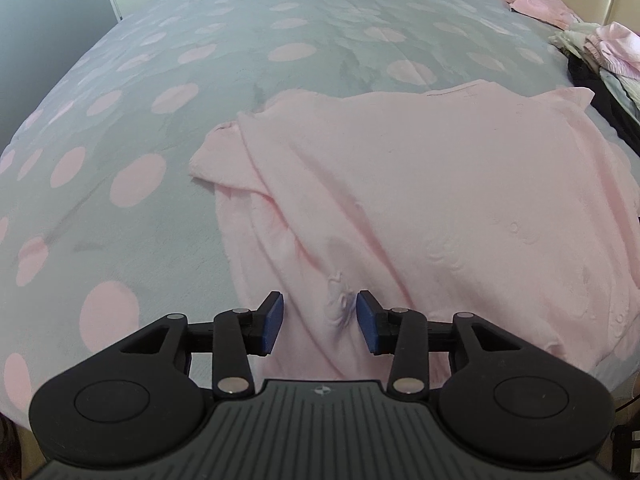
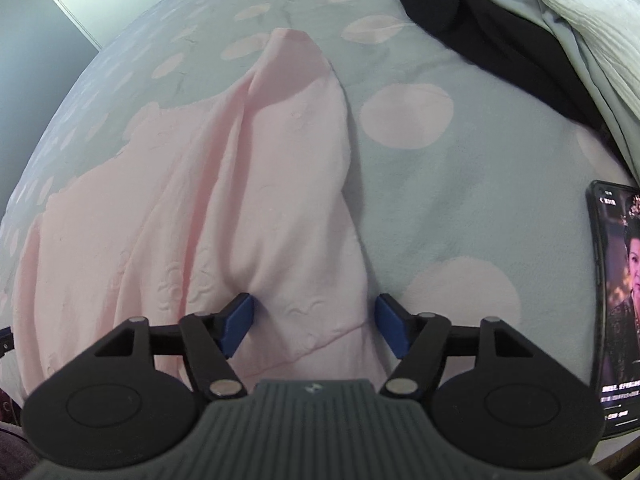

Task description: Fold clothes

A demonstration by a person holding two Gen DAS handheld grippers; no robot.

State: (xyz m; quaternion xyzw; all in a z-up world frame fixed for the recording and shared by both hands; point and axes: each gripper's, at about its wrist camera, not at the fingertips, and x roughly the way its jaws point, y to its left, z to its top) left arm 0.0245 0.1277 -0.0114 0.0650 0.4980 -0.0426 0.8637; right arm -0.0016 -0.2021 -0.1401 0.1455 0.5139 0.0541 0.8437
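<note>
A pale pink garment (image 1: pixel 400 184) lies spread on the grey bed cover with pink dots (image 1: pixel 160 80), its left sleeve folded in at the left side. My left gripper (image 1: pixel 320 322) is open over the garment's near hem, and a small pinched crease of cloth rises between the blue pads without touching them. In the right wrist view the same pink garment (image 2: pixel 240 184) shows a long ridge running away from me. My right gripper (image 2: pixel 316 326) stands open wide over the near edge, with cloth lying under it and neither pad pressing on it.
A black garment (image 2: pixel 460 12) and a pile of white and grey laundry (image 2: pixel 580 20) lie at the far right. A phone (image 2: pixel 616 300) with a lit screen rests on the bed cover (image 2: pixel 460 200) right of my right gripper. More pink clothes (image 1: pixel 532 0) lie at the far corner.
</note>
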